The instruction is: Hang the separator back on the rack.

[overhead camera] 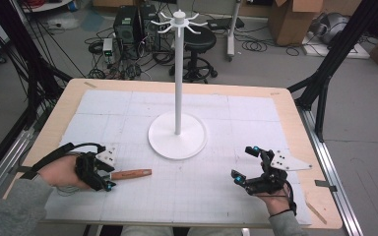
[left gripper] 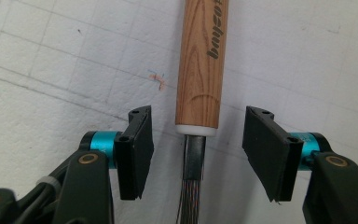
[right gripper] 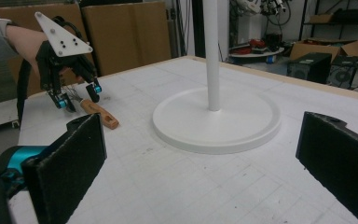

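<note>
1. Your whisk point(overhead camera: 130, 174) lies flat on the table point(overhead camera: 187, 194), near your left side. It has a brown wooden handle point(left gripper: 202, 60) with dark letters on it. A white ring sits at the end of the wood. Thin metal wires point(left gripper: 192, 205) come out past a short metal neck.
2. Your white stand point(overhead camera: 177, 133) is upright in the middle of the table. It has a round flat base, a tall thin pole and curved hooks at the top point(overhead camera: 179, 20). The hooks are bare.
</note>
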`<state>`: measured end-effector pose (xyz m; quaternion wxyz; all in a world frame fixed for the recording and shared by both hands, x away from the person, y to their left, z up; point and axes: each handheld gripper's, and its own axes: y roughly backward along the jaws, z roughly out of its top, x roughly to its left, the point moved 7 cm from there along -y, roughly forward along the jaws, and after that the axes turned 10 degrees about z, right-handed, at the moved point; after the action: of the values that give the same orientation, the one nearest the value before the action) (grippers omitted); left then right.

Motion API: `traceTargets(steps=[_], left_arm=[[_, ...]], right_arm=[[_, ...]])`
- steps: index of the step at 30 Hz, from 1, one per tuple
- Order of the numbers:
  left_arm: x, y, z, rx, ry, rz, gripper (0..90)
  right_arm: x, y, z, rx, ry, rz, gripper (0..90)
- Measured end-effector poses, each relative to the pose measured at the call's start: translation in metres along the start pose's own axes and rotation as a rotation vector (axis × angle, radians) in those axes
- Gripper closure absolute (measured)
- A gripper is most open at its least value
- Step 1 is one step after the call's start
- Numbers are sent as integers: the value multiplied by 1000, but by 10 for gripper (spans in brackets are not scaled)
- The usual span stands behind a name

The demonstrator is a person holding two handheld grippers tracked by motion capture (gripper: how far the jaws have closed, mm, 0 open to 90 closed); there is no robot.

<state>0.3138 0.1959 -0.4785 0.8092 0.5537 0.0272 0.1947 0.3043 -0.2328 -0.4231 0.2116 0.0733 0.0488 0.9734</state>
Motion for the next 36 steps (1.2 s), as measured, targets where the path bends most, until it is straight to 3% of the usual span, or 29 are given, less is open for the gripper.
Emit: traceTargets(steps=[14,24,27,31,33,36], left_arm=[[-2,-4,9,47,-23,-1,499],[-5,-4,12,56,-30,-12,680],[-6,-3,12,59,-33,-13,684],[-6,-2,12,50,-53,5,692],[-3,-1,11,66,-40,40,700],[0,4,10,53,-27,55,702]], right_arm=[[1,0,0,0,-6,0,7],[1,1,0,-1,0,0,7],[1,1,0,0,2,-1,7],[1,1,0,-1,2,-1,7],[0,1,0,-3,1,-3,7],[0,1,0,-1,3,-3,7]])
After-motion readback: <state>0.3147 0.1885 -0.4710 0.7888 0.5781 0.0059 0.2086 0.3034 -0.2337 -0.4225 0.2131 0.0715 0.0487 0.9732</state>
